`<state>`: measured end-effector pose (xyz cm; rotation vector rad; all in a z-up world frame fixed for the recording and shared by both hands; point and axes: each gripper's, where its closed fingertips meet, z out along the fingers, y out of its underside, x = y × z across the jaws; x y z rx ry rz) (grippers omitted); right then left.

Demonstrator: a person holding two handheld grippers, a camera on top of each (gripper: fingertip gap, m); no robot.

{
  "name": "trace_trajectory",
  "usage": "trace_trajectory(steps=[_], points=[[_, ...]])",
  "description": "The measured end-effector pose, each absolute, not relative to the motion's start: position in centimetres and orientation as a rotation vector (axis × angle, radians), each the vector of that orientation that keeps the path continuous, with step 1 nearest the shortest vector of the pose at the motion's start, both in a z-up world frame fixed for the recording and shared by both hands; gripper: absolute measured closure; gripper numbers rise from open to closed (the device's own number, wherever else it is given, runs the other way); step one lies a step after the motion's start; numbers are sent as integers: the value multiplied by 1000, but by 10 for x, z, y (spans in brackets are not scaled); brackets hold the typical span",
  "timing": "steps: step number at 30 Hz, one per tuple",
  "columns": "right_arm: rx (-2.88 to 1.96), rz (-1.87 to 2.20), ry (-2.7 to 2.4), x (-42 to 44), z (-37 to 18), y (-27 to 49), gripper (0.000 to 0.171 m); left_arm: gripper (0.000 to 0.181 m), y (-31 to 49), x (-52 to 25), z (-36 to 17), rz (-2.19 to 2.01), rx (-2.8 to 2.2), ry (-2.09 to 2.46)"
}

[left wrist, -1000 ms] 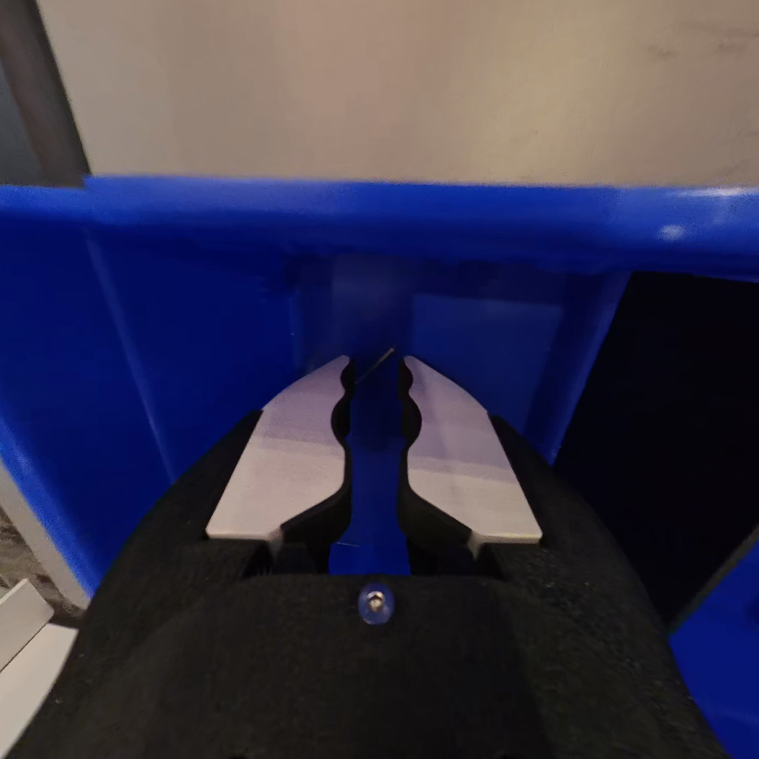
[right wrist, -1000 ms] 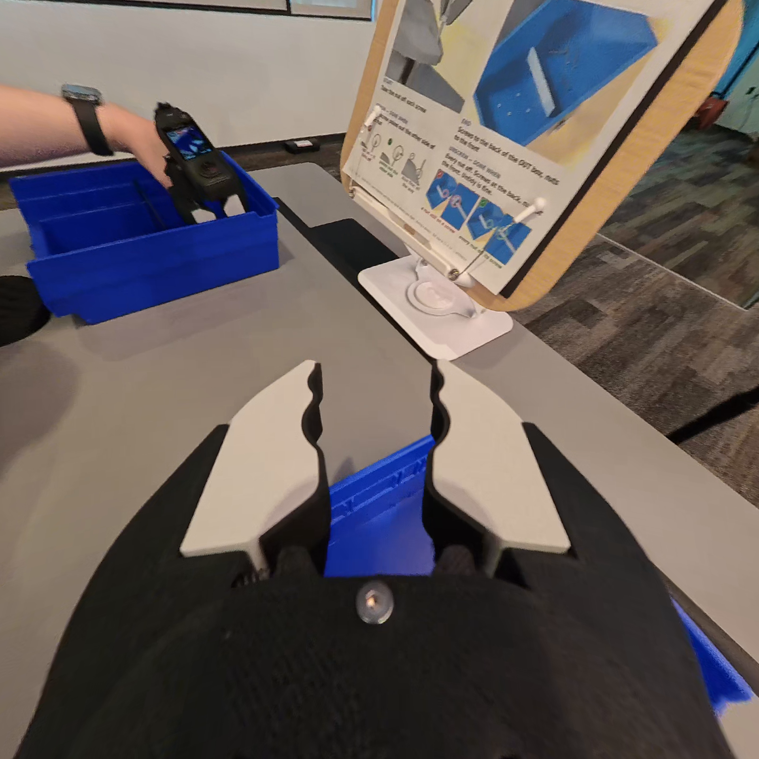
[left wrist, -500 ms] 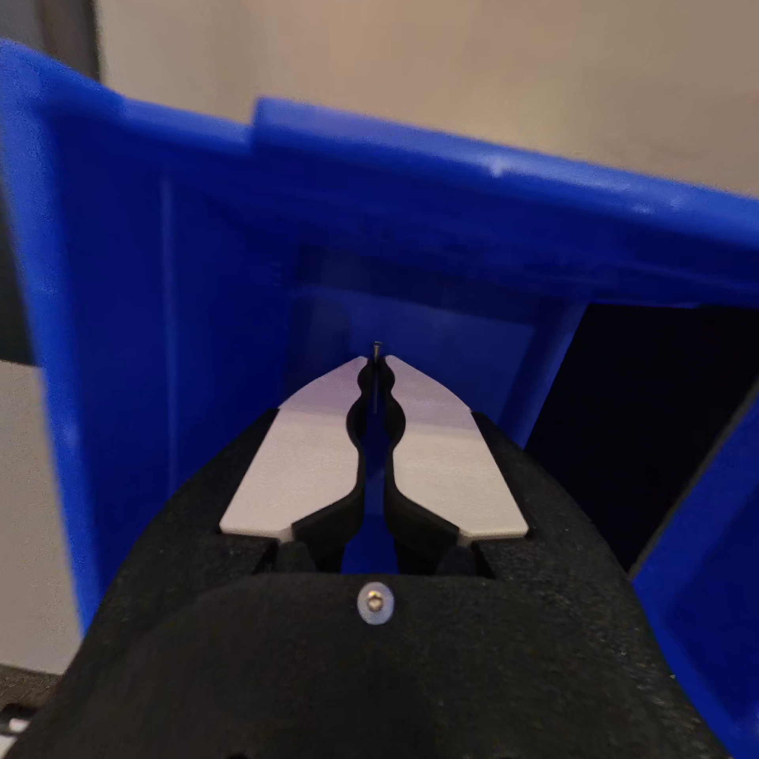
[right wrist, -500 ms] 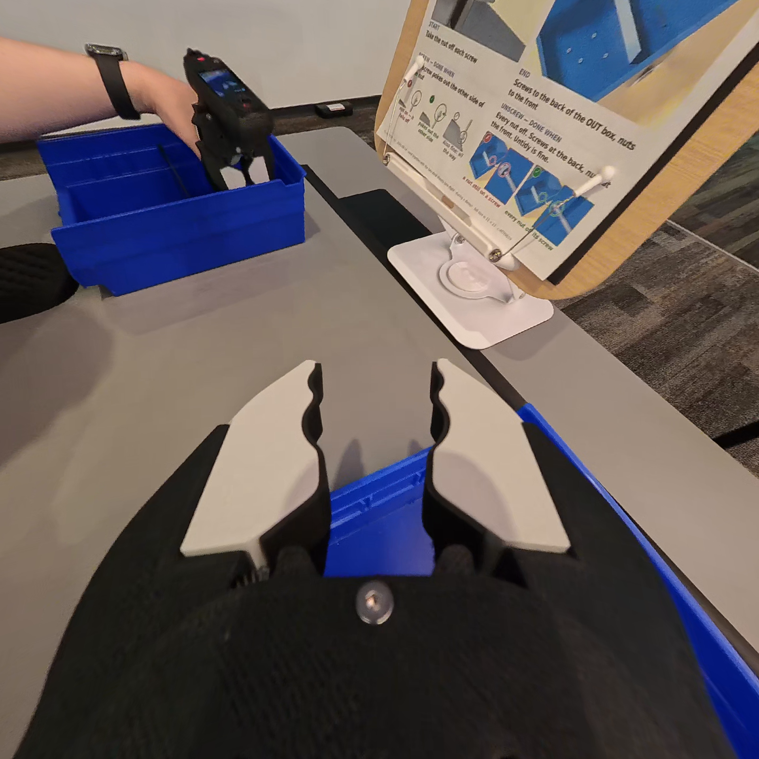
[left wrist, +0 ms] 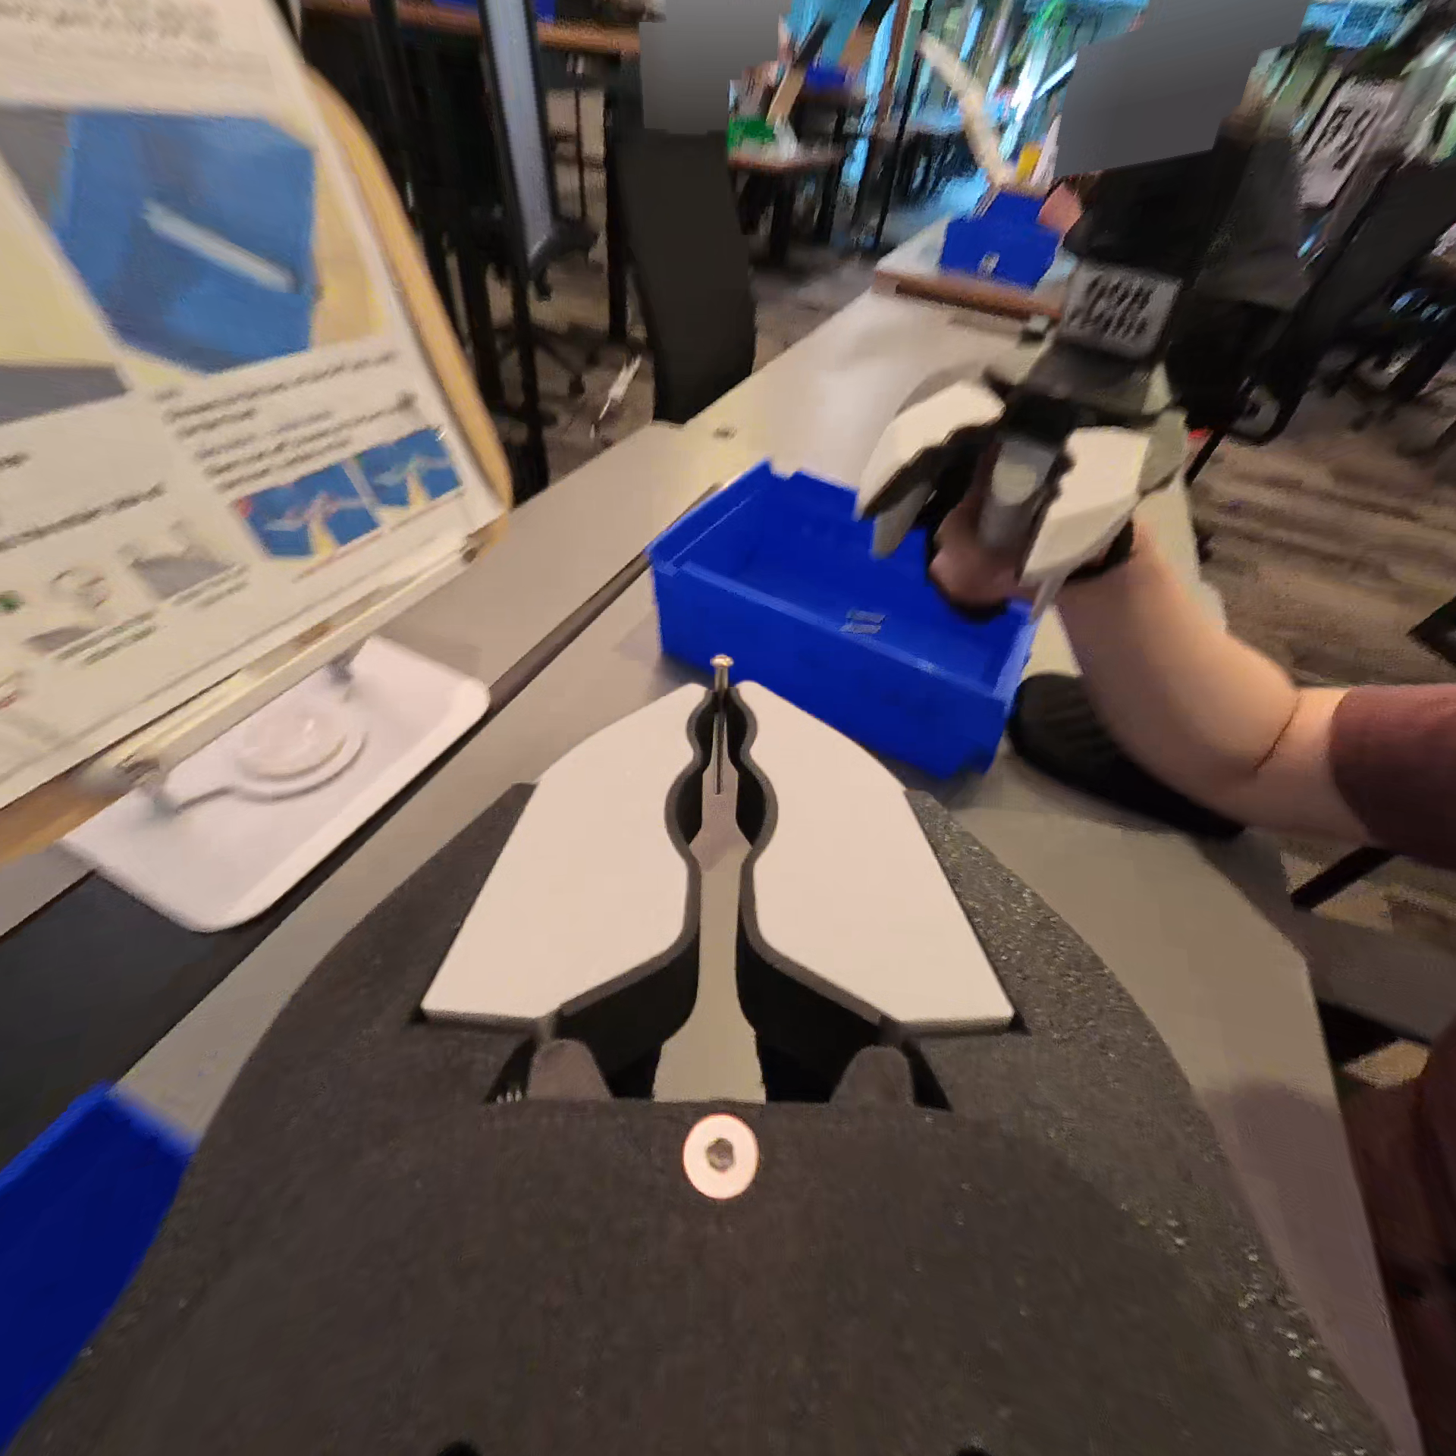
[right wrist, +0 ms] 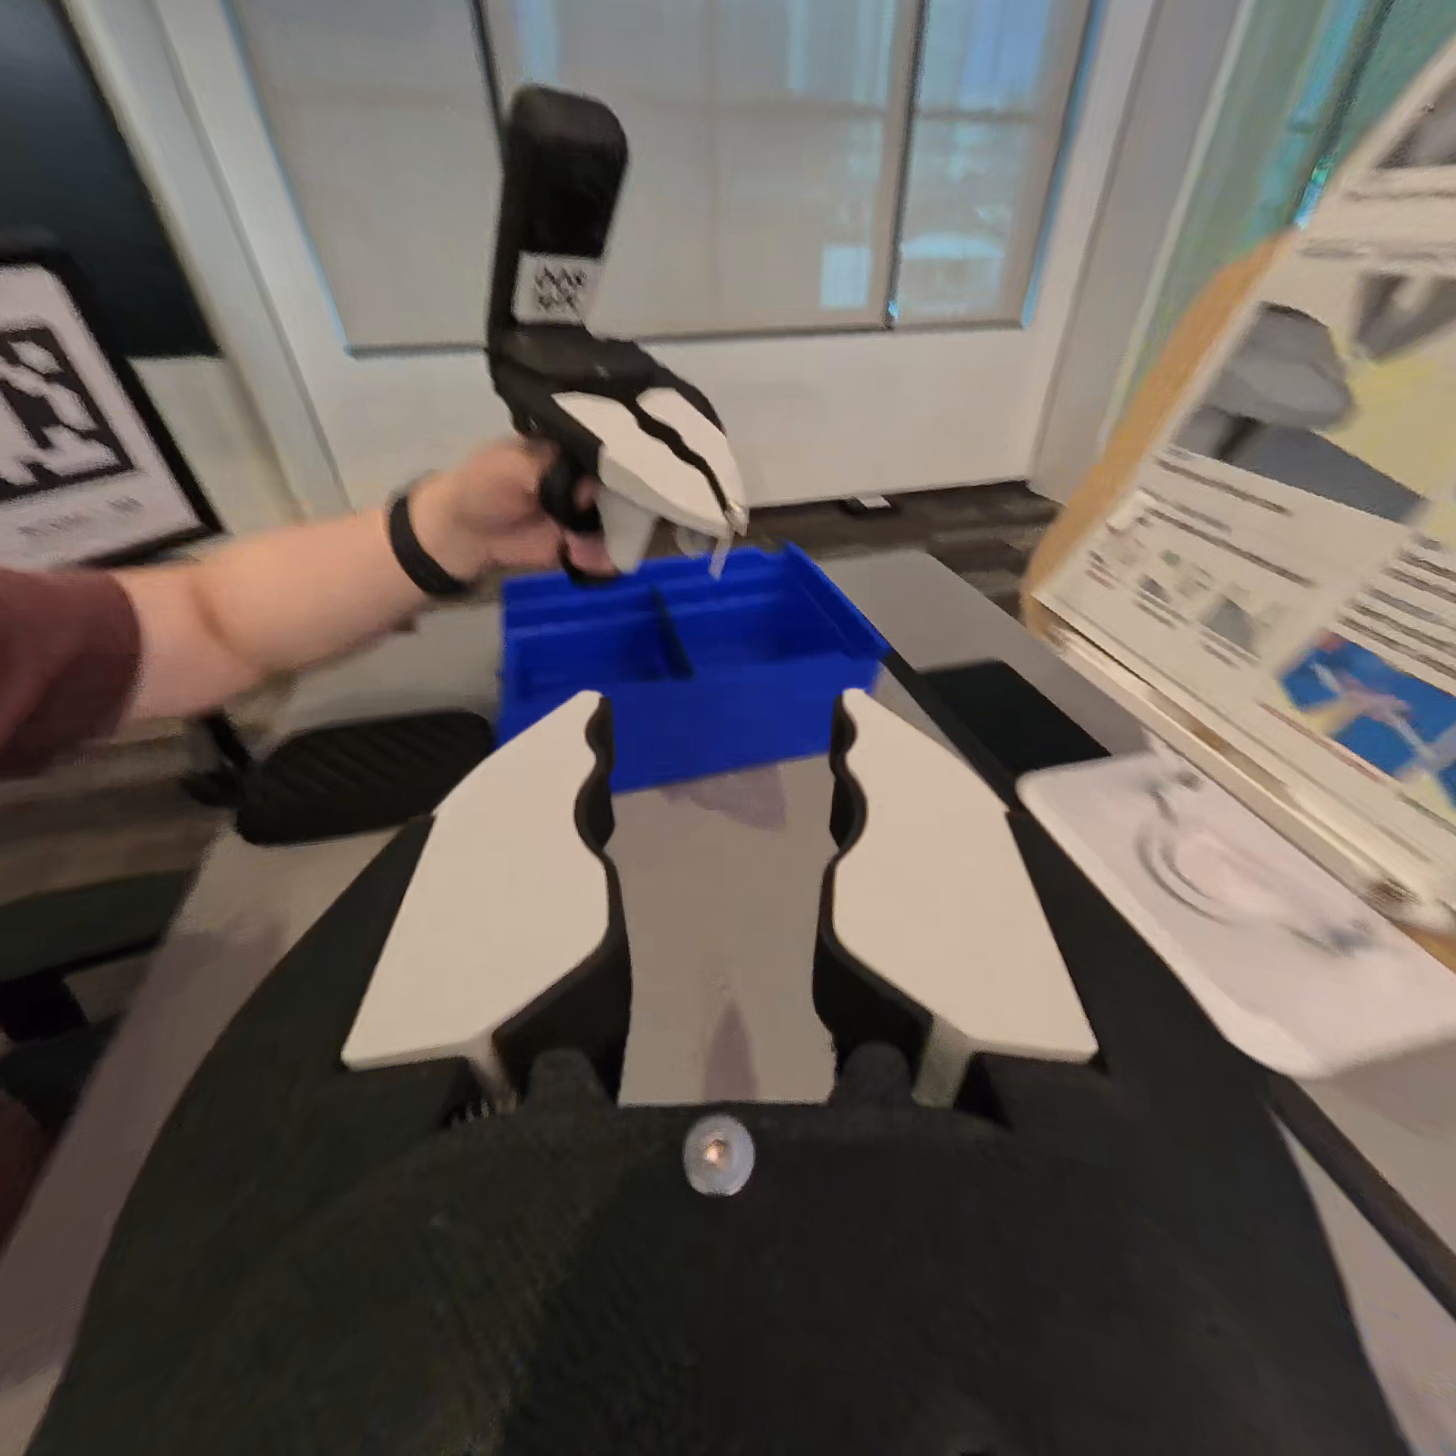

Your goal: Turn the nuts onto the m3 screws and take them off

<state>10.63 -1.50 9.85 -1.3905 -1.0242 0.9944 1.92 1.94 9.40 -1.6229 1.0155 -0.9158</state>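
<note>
Screw [left wrist: 720,713] pinched in left gripper [left wrist: 720,693] above grey table [left wrist: 575,544]

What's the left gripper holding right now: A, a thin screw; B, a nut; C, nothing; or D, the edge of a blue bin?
A: the left gripper is shut on a thin screw, whose head pokes out past the fingertips.

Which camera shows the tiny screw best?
The left wrist view: the screw sits close and sharp, pinched in the left claw. The right wrist view shows that claw far off and blurry; the screw can't be made out.
</note>
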Motion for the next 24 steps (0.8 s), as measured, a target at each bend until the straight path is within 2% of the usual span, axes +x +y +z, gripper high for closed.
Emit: trace_trajectory(steps=[5, 8, 11, 12, 15, 16, 20, 24], points=[[-1385, 1003, -1052, 76, 96, -35, 113, 179, -24, 70, 107, -1035, -1487, 1025], [-1383, 1042, -1052, 70, 93, -38, 117, 179, -33, 84, 106, -1041, -1449, 1027], [-1393, 1105, -1055, 68, 90, -39, 128, 179, -36, 89, 101, -1048, -1439, 1032], [-1392, 1111, -1069, 68, 88, -39, 135, 179, -36, 90, 100, -1063, -1441, 1030], [-1361, 1105, -1126, 68, 83, -40, 169, 179, -41, 91, 95, -1128, -1441, 1051], [-1359, 1093, -1157, 68, 80, -41, 168, 179, -41, 90, 92, -1128, -1452, 1060], [-1282, 819, -1338, 73, 58, -34, 168, 166, -39, 81, 77, -1232, -1575, 1007], [-1016, 363, -1490, 79, 43, -28, 168, 174, -41, 75, 61, -1455, -1731, 936]])
